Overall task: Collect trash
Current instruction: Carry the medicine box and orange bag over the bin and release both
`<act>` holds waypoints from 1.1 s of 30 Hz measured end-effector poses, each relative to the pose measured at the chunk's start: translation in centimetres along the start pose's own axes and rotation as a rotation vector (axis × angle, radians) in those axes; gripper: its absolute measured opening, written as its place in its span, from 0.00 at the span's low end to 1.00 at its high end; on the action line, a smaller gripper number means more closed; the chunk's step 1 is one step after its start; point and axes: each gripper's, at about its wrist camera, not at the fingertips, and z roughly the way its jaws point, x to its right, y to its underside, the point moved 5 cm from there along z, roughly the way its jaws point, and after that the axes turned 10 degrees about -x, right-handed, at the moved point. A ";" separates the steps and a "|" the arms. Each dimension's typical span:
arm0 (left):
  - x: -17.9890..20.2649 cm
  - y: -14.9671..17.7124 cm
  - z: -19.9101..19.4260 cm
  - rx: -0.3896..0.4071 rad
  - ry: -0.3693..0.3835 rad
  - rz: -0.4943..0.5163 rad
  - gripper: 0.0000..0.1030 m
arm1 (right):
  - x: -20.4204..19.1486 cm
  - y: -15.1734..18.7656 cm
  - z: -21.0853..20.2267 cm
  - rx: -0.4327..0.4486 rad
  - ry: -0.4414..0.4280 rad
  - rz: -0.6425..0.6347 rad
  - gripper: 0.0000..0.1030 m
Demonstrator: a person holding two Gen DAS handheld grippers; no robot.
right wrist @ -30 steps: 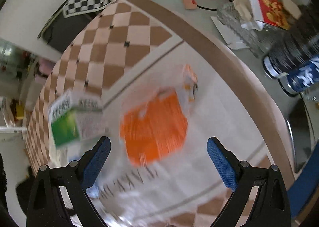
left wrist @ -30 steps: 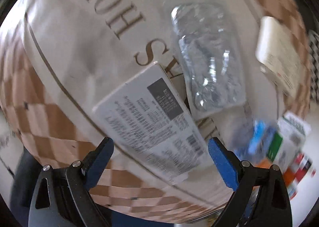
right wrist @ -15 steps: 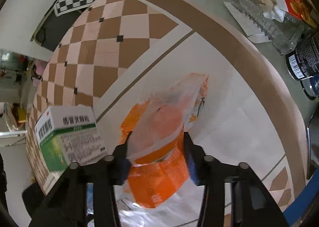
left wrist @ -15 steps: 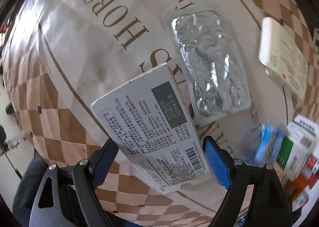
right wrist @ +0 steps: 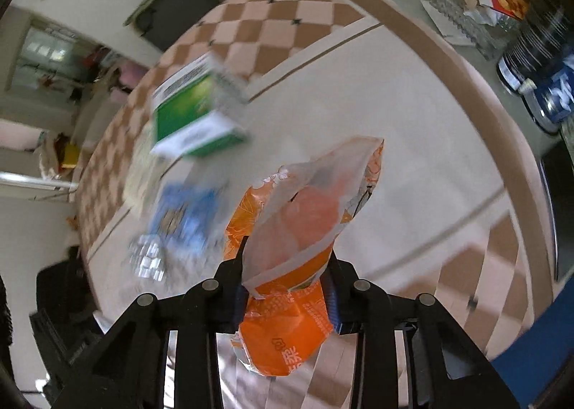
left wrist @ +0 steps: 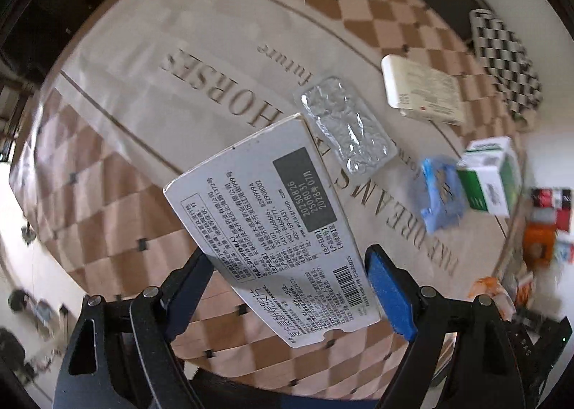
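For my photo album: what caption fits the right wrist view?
Right gripper closing on an orange snack wrapper above the patterned tablecloth.

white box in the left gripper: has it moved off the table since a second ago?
Yes. The white box now hangs between the left gripper pads, lifted clear of the tablecloth lettering and the foil blister pack it lay beside.

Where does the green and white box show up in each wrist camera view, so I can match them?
Left wrist view: the green and white box stands at the right edge, just right of the blue wrapper.
Right wrist view: the same box sits upper left, blurred, with the wrapper below it.
Shared landmark: the blue wrapper beside the box.
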 end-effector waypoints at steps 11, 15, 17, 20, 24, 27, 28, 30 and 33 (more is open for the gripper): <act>-9.5 5.7 -5.3 0.058 0.114 0.205 0.82 | -3.3 23.7 -1.8 0.070 -0.036 -0.060 0.35; -14.9 9.7 -4.1 -0.028 0.133 0.231 0.82 | -2.3 33.4 0.5 0.010 -0.029 -0.028 0.35; -17.5 11.7 -3.2 -0.072 0.141 0.224 0.82 | -1.2 37.6 2.7 -0.044 -0.016 -0.012 0.35; -21.0 14.4 -0.9 -0.134 0.128 0.220 0.82 | 0.6 42.7 6.6 -0.122 0.007 0.008 0.35; -24.0 15.5 4.9 -0.202 0.087 0.197 0.82 | 3.9 46.5 13.4 -0.207 0.040 0.038 0.35; -25.2 14.5 11.3 -0.241 0.062 0.187 0.82 | 5.7 47.1 18.7 -0.240 0.056 0.049 0.35; -25.5 14.2 12.9 -0.246 0.059 0.185 0.82 | 6.5 47.1 21.1 -0.250 0.061 0.050 0.35; -25.9 13.1 17.9 -0.279 0.076 0.182 0.82 | 7.7 47.0 24.5 -0.256 0.067 0.057 0.35; -26.8 11.7 24.1 -0.344 0.088 0.163 0.83 | 9.7 46.5 30.2 -0.283 0.070 0.068 0.35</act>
